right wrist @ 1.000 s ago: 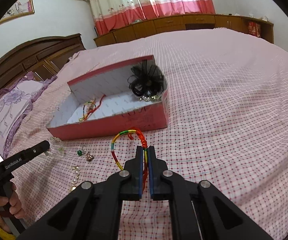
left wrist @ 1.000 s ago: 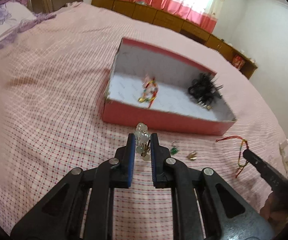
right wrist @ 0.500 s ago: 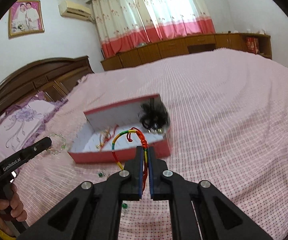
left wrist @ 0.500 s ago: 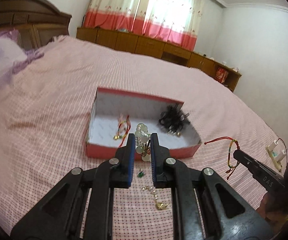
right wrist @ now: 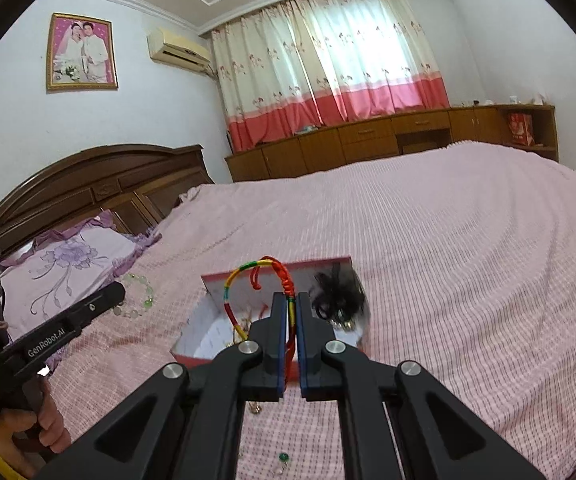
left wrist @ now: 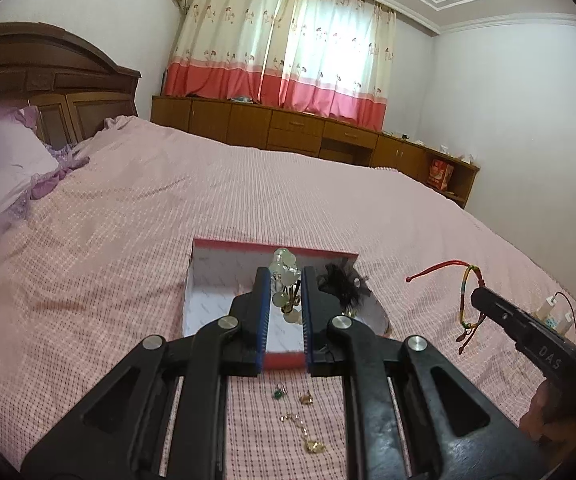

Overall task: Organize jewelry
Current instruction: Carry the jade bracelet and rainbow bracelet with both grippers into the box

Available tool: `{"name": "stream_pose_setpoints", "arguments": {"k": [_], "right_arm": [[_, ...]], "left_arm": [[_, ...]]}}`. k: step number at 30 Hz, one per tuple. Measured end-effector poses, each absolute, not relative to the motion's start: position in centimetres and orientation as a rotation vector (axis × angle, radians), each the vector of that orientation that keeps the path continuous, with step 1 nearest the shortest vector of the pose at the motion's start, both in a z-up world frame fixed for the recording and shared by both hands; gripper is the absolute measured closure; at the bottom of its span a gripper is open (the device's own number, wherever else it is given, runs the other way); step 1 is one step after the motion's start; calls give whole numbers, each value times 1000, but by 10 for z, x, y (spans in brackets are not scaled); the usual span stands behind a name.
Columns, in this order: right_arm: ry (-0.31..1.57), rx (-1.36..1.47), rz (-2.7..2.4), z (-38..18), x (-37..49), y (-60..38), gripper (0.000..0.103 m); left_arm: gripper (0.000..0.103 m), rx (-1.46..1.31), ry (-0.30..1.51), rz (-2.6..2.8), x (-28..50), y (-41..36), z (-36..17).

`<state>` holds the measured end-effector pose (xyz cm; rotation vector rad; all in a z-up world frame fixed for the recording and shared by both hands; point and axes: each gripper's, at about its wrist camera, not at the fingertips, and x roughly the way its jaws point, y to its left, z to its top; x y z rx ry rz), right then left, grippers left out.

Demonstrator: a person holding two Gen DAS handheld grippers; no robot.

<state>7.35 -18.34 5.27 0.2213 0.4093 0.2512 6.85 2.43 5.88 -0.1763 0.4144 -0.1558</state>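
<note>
Both pieces are in mid-carry above the near side of the box [left wrist: 207, 280]: the left claw [left wrist: 283, 292] grips the bead bracelet [left wrist: 285, 276], the right claw [right wrist: 292, 312] pinches the cord bracelet [right wrist: 247, 276] (next, I judge, lowering over the box and releasing).

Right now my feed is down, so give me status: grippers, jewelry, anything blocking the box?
Left gripper shut on bead bracelet. Right gripper shut on braided cord bracelet. Both held above red box. Path clear; small pieces loose on bedspread.
</note>
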Motion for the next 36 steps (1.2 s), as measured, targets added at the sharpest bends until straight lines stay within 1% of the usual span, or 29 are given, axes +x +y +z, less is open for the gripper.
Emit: {"name": "stream_pose_setpoints", "arguments": {"k": [17,30,36], "right_arm": [[344,191,259,77,110,-170,97],[352,194,244,62,150,-169,97],[386,195,228,47,172,-168,97]], "left_arm": [[97,-147,389,-113,103,31,64],[97,-149,408,-90,133,33,50],[97,-148,436,-80,148,35,38]]}}
